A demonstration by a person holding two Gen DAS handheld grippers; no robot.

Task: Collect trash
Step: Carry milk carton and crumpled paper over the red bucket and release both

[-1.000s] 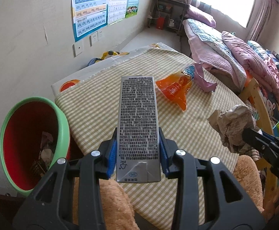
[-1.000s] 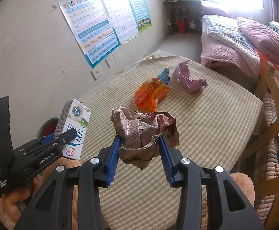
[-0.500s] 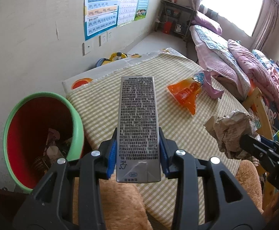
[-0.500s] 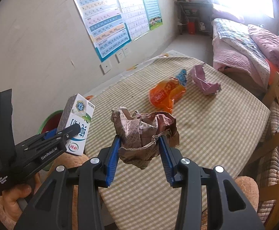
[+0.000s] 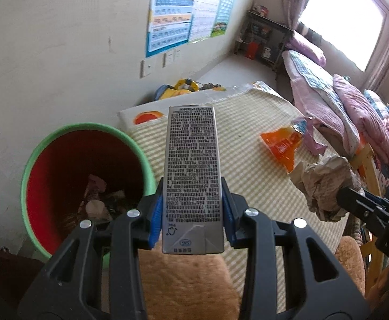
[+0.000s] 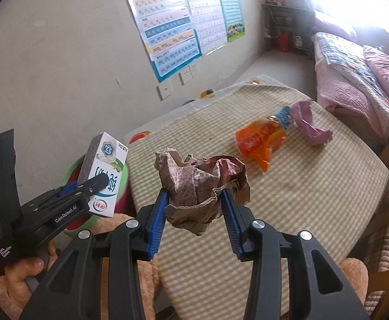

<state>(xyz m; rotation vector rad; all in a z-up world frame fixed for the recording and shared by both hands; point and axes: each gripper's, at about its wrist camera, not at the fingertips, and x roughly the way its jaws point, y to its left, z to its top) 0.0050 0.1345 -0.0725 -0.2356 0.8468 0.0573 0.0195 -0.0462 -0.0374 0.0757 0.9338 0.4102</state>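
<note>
Milk carton [image 5: 193, 176] clamped in left gripper [image 5: 192, 214] beside green-rimmed bin [image 5: 85, 130], crumpled paper [image 6: 202, 186] pinched in right gripper [image 6: 194, 214]: centre each over bin mouth before release.

The left gripper [image 5: 191, 214] points steeply downward, its jaws clamped tight; the right gripper [image 6: 194, 208] beside it does likewise, tilted down, jaws gripping.
</note>
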